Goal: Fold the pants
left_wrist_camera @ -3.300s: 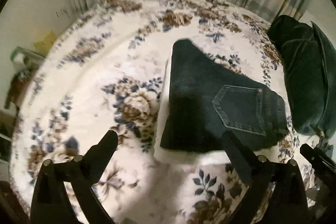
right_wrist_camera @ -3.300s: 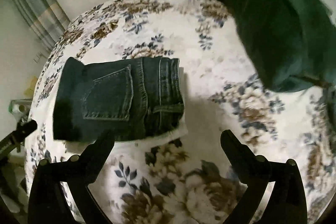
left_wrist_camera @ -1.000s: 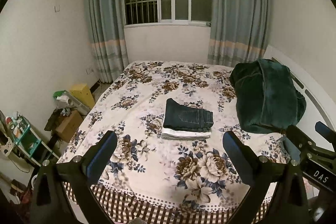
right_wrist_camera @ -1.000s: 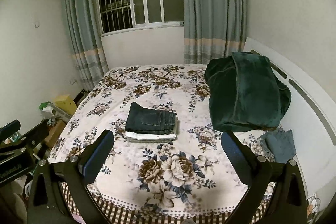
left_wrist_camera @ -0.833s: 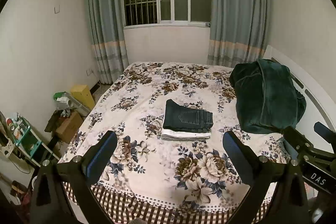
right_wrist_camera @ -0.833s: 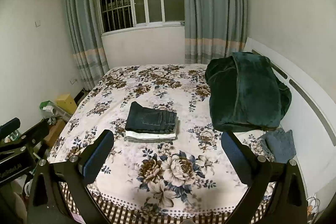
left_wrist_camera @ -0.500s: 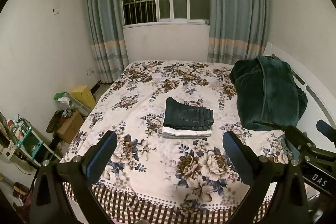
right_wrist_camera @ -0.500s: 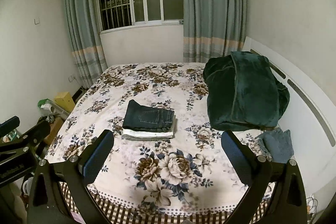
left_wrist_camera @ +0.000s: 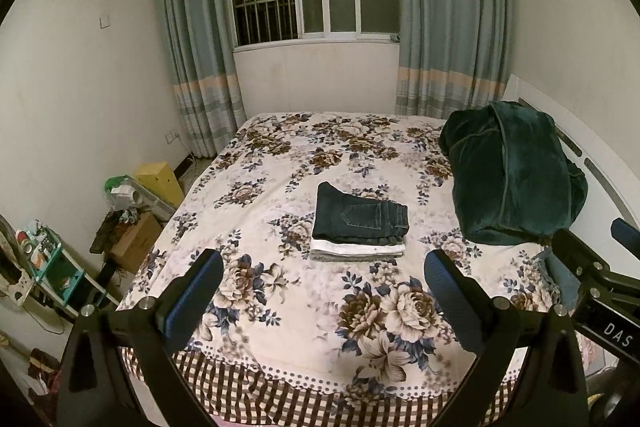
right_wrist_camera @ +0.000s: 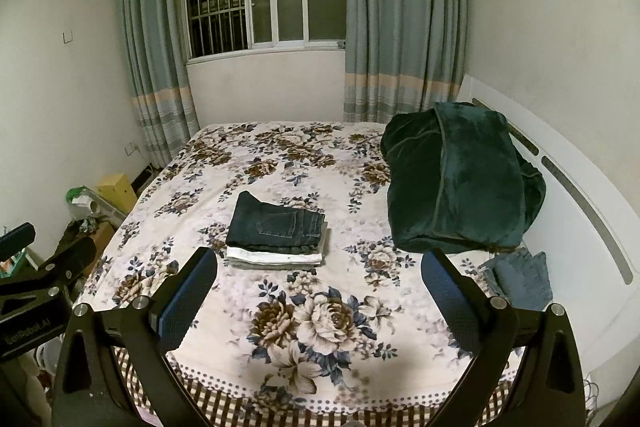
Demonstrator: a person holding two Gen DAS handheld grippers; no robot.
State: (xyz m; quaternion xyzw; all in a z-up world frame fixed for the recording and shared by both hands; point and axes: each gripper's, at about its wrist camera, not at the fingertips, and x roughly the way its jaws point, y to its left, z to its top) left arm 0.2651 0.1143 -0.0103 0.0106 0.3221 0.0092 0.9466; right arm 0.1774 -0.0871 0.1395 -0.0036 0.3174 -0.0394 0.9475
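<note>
Fold complete: both grippers stand off past the bed's near edge.
Left gripper (left_wrist_camera: 318,283) and right gripper (right_wrist_camera: 320,281) fingers spread wide, empty; folded dark denim pants (right_wrist_camera: 277,226) top a stack at mid-bed (right_wrist_camera: 340,327); judged next: none, or fetch another garment.

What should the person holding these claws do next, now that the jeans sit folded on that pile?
Probably just lower both claws and stop. The dark jeans lie squarely folded on the white garment on the bed, and the left claw and right claw hang open and empty, well back from the stack.
</note>
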